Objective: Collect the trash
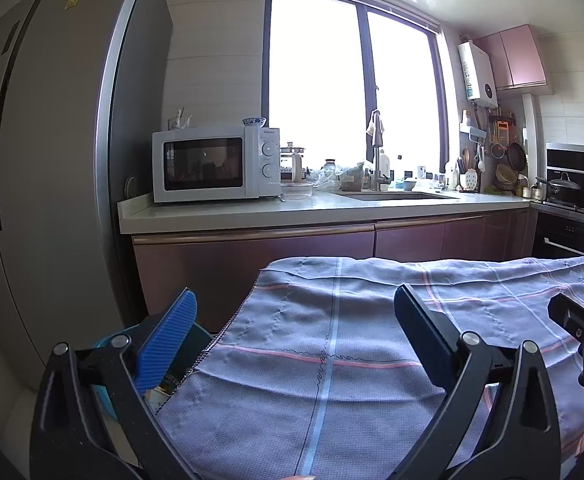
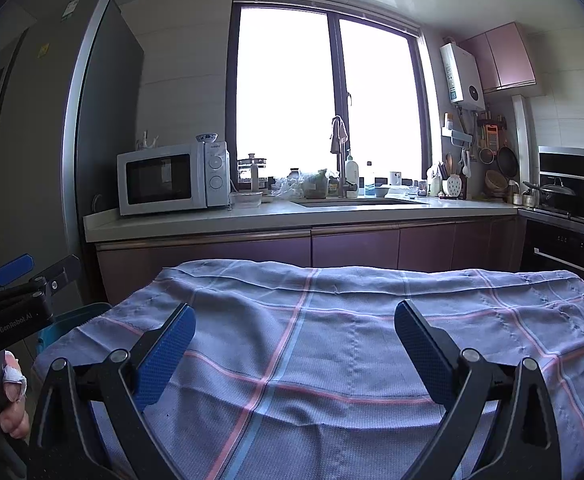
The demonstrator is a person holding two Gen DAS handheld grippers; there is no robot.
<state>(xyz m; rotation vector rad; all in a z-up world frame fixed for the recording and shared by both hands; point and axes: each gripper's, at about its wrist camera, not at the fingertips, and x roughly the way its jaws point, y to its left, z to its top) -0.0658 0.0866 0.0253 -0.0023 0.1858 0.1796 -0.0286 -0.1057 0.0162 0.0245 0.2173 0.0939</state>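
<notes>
Hovering wide and empty, your left gripper point(image 1: 294, 312) and right gripper point(image 2: 294, 320) could snag the checked cloth point(image 2: 332, 340); no trash shows.

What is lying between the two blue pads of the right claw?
Nothing is held there: the open right claw frames only bare grey checked cloth on the table, as the right wrist view shows.

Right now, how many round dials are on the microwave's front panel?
2: on the microwave, an upper dial and a lower dial, stacked right of its door. None seems hidden.
</notes>
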